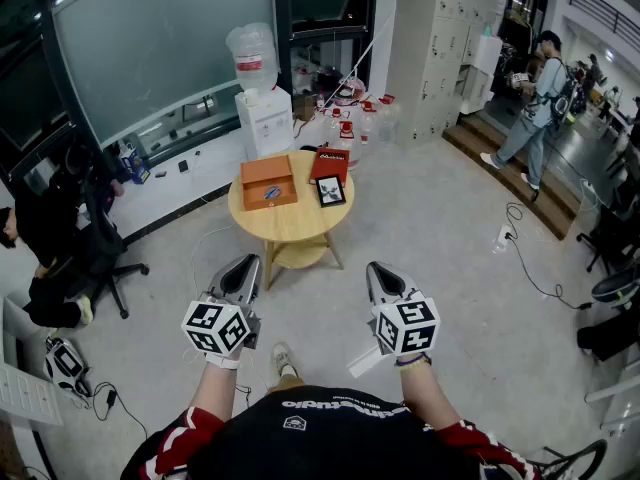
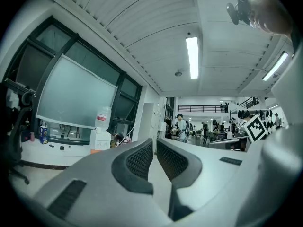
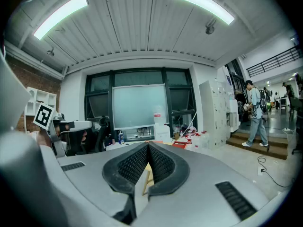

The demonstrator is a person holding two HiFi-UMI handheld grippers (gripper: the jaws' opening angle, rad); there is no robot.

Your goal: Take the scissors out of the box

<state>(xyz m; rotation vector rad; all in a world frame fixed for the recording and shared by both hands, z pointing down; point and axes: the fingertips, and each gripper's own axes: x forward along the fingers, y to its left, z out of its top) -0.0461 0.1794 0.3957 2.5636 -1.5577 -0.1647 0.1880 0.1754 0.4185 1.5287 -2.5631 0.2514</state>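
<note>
An open orange box [image 1: 268, 182] sits on a small round wooden table [image 1: 290, 226] a few steps ahead of me. Inside it lies a small bluish object [image 1: 271, 193] that looks like the scissors; it is too small to be sure. Beside the box are a red lid [image 1: 330, 163] and a small black-framed card [image 1: 330, 190]. My left gripper [image 1: 247, 263] and right gripper [image 1: 377, 267] hover over the floor short of the table, both shut and empty. The left gripper [image 2: 155, 142] points at the room; the right gripper [image 3: 148, 145] points toward the table.
A white water dispenser [image 1: 265, 118] with a bottle stands behind the table by the glass wall. A black office chair [image 1: 95, 243] is at the left. A person [image 1: 535, 98] stands by the steps at the far right. A cable [image 1: 530, 273] trails across the floor.
</note>
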